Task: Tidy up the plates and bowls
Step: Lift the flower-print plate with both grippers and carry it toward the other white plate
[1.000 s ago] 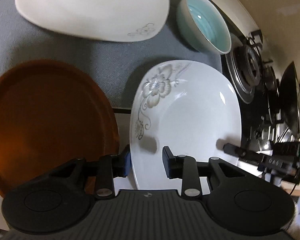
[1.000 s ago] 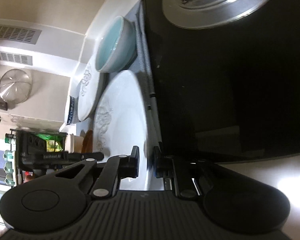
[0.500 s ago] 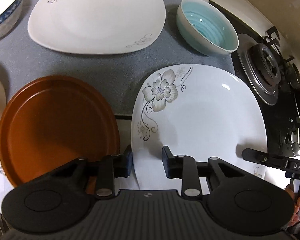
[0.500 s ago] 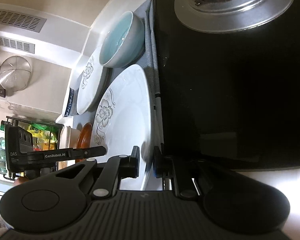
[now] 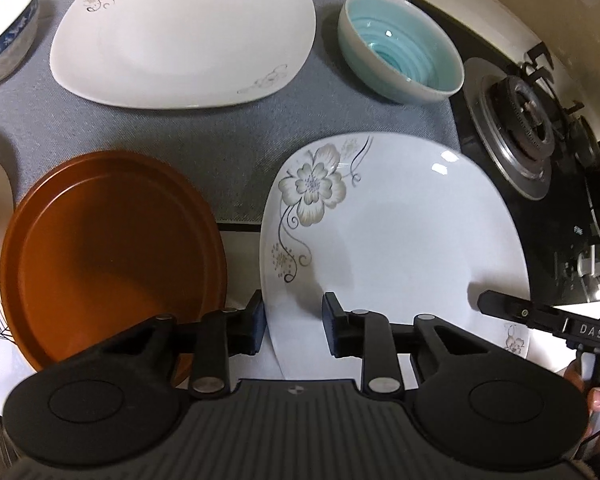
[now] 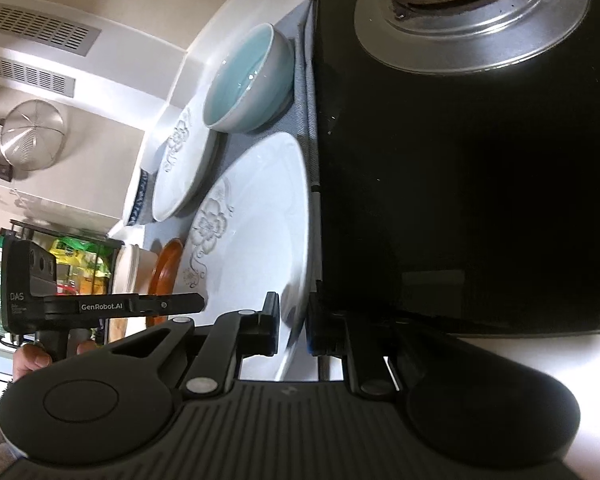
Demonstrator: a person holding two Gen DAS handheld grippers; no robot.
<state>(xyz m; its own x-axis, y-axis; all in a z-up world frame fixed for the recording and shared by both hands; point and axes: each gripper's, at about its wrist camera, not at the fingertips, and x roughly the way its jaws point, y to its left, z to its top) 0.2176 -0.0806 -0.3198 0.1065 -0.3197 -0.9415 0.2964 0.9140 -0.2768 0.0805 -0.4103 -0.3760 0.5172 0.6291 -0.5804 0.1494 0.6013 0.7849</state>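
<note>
Three plates (image 5: 396, 240), two bowls (image 5: 400, 48); right gripper (image 6: 293, 330) clamps one plate, left gripper (image 5: 293, 326) straddles it unclamped

Right gripper (image 6: 292, 330) pinches the flower plate (image 6: 256, 232)

The plate's edge sits between the two black fingers. Behind it are a blue bowl (image 6: 248, 80) and another white plate (image 6: 180, 168). The black stove (image 6: 480, 168) is just beside them.

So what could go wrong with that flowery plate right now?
1. The right gripper pinches only the thin rim of the flowered plate. The glossy plate could slip from its jaws and crack.
2. The plate lies close to the blue bowl and the stove, so a careless swing might knock them.
3. The left gripper is open and would not catch it.
</note>
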